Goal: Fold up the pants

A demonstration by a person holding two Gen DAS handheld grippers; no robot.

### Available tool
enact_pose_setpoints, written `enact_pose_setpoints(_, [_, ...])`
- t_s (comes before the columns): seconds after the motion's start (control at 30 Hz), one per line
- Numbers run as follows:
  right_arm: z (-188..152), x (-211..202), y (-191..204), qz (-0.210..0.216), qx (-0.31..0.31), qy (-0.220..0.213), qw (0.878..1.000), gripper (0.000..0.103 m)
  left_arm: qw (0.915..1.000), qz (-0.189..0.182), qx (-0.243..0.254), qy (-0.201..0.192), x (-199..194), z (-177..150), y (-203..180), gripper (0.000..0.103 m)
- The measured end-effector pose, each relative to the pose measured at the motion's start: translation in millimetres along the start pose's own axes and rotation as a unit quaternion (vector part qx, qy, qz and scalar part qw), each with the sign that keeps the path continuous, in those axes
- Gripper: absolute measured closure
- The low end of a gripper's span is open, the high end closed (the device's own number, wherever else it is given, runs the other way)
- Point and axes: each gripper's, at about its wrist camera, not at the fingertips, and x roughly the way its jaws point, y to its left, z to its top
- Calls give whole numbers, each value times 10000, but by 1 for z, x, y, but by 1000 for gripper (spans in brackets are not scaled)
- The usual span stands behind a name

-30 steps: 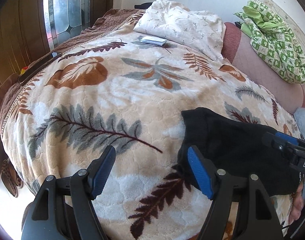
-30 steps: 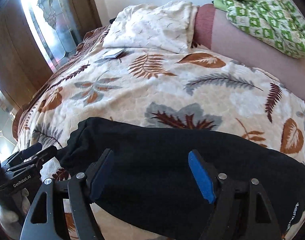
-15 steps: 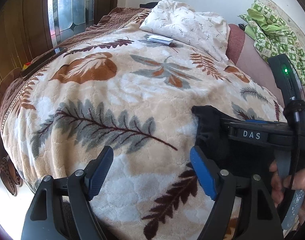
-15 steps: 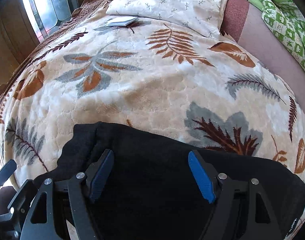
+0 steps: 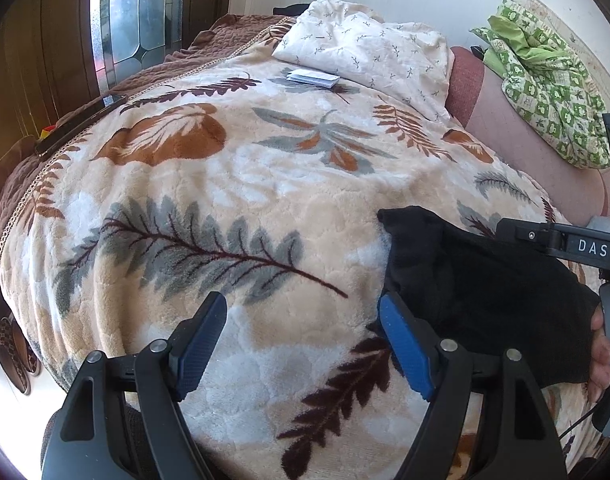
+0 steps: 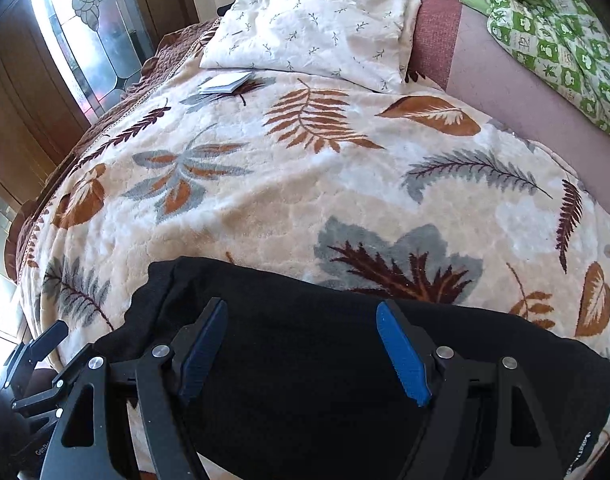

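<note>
Black pants (image 6: 305, 340) lie folded in a flat bundle on the leaf-patterned blanket (image 6: 305, 184) near the bed's front edge. My right gripper (image 6: 301, 348) hovers over the middle of the bundle, open and empty. In the left wrist view the pants (image 5: 465, 280) lie to the right. My left gripper (image 5: 303, 344) is open and empty over bare blanket (image 5: 225, 184), its right fingertip (image 5: 401, 344) beside the pants' left end. The right gripper's body (image 5: 561, 244) shows above the pants there.
A white pillow (image 6: 313, 24) lies at the head of the bed with a small stack of papers (image 6: 225, 82) in front of it. A green patterned quilt (image 6: 553, 20) is heaped at the back right. A stained-glass door (image 5: 141, 20) stands at the left. Slippers (image 5: 13, 356) lie on the floor.
The right gripper has drawn back to the right over the pants and risen a little. My left gripper has barely moved. The pants lie as before.
</note>
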Motion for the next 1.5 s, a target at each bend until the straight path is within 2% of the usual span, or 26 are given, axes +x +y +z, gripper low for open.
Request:
enact_pose_setpoints(0.13, [4, 2, -2, 104, 15, 30, 9999, 22, 9998, -140, -119, 24, 1, 0, 3, 25])
enact_pose_setpoints(0.27, [12, 7, 9, 536, -159, 122, 9984, 22, 9988, -359, -338, 24, 0, 1, 10, 25])
enact_pose_setpoints(0.4, [25, 21, 33, 967, -698, 418, 9920, 22, 9969, -588, -525, -1, 0, 1, 14, 25])
enact_pose_setpoints(0.6, [38, 55, 61, 1081, -1328, 842, 9816, 22, 9950, -792, -613, 40, 5, 1, 15, 24])
enact_pose_setpoints(0.77, [44, 91, 74, 1286, -1653, 1381, 9680, 22, 9936, -823, -773, 43, 7, 1, 21, 24])
enact_pose_setpoints(0.83, [41, 96, 84, 1262, -1900, 1455, 9627, 21, 9925, -885, -832, 95, 9, 1, 24, 24])
enact_pose_setpoints(0.93, [24, 91, 104, 1309, -2613, 1651, 9420, 23, 9922, -892, -870, 87, 10, 1, 25, 24])
enact_pose_setpoints(1.0, [14, 86, 111, 1163, -3020, 1641, 9319, 35, 9921, -915, -856, 92, 10, 2, 23, 24])
enact_pose_setpoints(1.03, [14, 84, 110, 1192, -2977, 1640, 9329, 40, 9922, -921, -839, 97, 11, 2, 22, 24])
enact_pose_setpoints(1.1, [17, 82, 107, 1182, -2878, 1602, 9368, 56, 9920, -957, -823, 97, 11, 2, 21, 24])
enact_pose_setpoints(1.2, [19, 81, 102, 1103, -2778, 1565, 9414, 69, 9909, -1023, -875, 92, 11, 2, 23, 24])
enact_pose_setpoints(1.33, [22, 71, 94, 1131, -2514, 1416, 9508, 72, 9843, -1472, -953, 218, 14, 2, 22, 24])
enact_pose_setpoints(1.5, [31, 54, 81, 1236, -2206, 1202, 9600, 72, 9751, -2085, -636, 401, 16, -1, 0, 23])
